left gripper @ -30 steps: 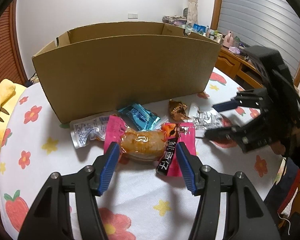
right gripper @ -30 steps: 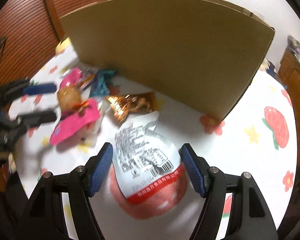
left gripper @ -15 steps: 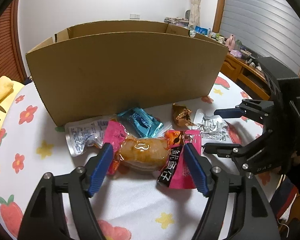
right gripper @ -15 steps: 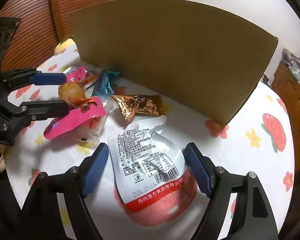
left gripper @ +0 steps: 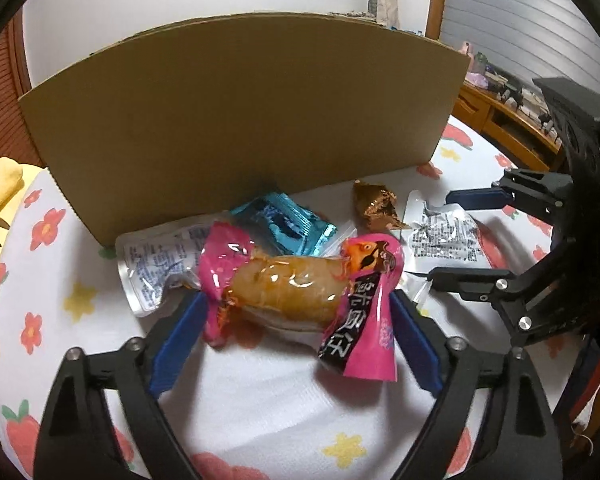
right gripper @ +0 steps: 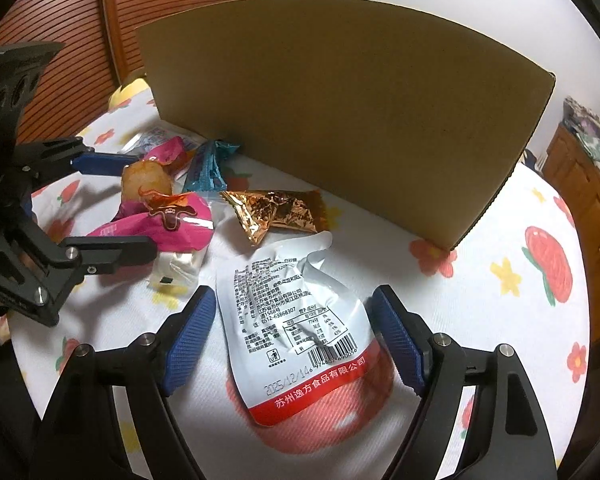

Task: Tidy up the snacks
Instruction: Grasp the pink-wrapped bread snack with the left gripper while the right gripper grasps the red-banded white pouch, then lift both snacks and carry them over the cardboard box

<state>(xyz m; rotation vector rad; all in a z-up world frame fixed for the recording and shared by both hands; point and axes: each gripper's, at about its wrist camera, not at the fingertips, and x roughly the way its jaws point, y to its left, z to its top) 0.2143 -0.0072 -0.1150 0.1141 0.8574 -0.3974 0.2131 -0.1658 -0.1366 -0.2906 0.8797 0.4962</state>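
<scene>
Several snacks lie on a flower-print tablecloth in front of a tall cardboard box [left gripper: 240, 120]. My left gripper [left gripper: 296, 316] is open, its jaws on either side of a pink-wrapped sausage snack [left gripper: 296, 288], low over the cloth. My right gripper [right gripper: 290, 320] is open, its jaws on either side of a white pouch with a red bottom edge [right gripper: 296, 328]. The right gripper also shows in the left wrist view [left gripper: 452, 236], and the left gripper in the right wrist view [right gripper: 112, 204]. A blue packet [left gripper: 284, 220], a brown foil packet [right gripper: 276, 210] and a clear printed pouch [left gripper: 156, 256] lie between.
The box [right gripper: 340, 120] stands right behind the snacks and blocks the view of its inside. A yellow plush [left gripper: 0, 200] sits at the table's left edge. Wooden furniture [right gripper: 580, 176] stands beyond the table on the right.
Both grippers have moved forward and down, so each snack now lies deeper between open jaws. The snacks have not moved.
</scene>
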